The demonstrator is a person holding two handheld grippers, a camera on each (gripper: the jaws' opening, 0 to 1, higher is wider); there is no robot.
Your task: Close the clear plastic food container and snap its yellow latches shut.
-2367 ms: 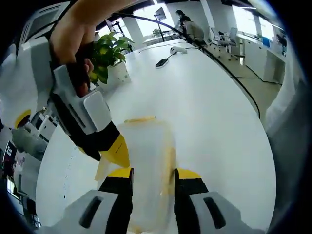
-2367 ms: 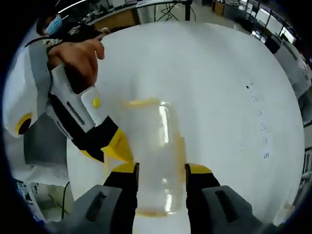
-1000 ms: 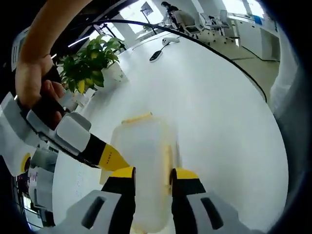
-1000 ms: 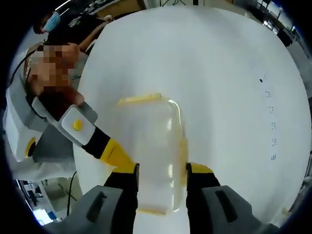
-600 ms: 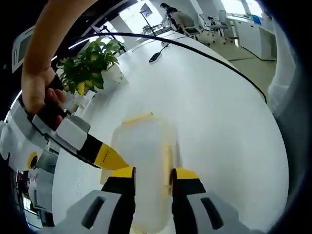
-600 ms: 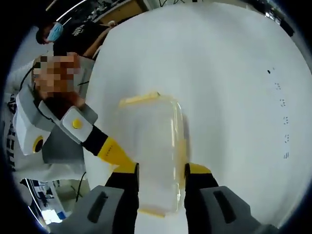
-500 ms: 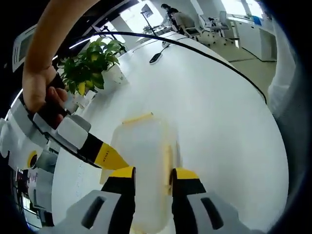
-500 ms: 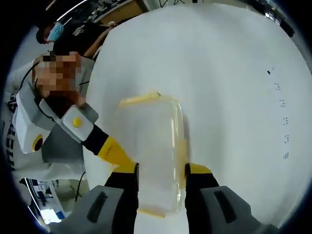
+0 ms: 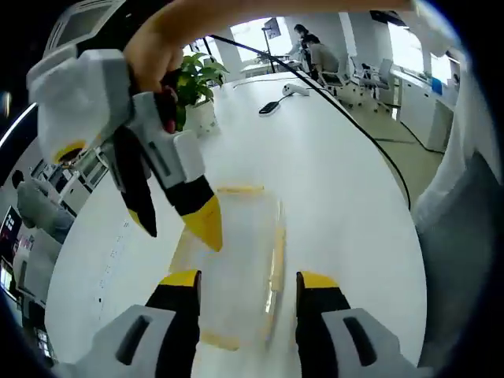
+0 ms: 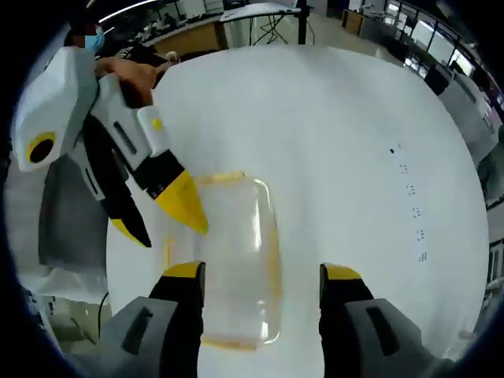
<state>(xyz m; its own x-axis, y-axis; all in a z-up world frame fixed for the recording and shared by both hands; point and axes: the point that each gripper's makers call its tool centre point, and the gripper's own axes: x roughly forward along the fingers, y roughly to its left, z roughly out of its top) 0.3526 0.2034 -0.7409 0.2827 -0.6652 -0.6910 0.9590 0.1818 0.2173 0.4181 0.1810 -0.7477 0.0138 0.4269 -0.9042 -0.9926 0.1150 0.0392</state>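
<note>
The clear plastic container [image 9: 236, 260] lies on the white table [image 9: 339, 181] with its lid on and yellow latches [image 9: 240, 190] along its edges. In the left gripper view my left gripper [image 9: 247, 279] stands open, its jaws wide apart above the near end of the box. My right gripper [image 9: 183, 240] comes in from the upper left, open, one yellow tip over the box's left rim. In the right gripper view the container [image 10: 236, 260] sits between the open jaws of my right gripper [image 10: 262, 273], and my left gripper [image 10: 175, 236] hangs open over its left edge.
A potted plant [image 9: 193, 75] and a black device [image 9: 269, 108] on a cable stand at the table's far end, with seated people beyond. The table edge [image 9: 398, 189] curves along the right. Small dark marks [image 10: 409, 213] dot the table in the right gripper view.
Both grippers' jaws have spread apart and no longer press the container's sides. Both grippers have lifted and turned, so each now shows larger in the other's view.
</note>
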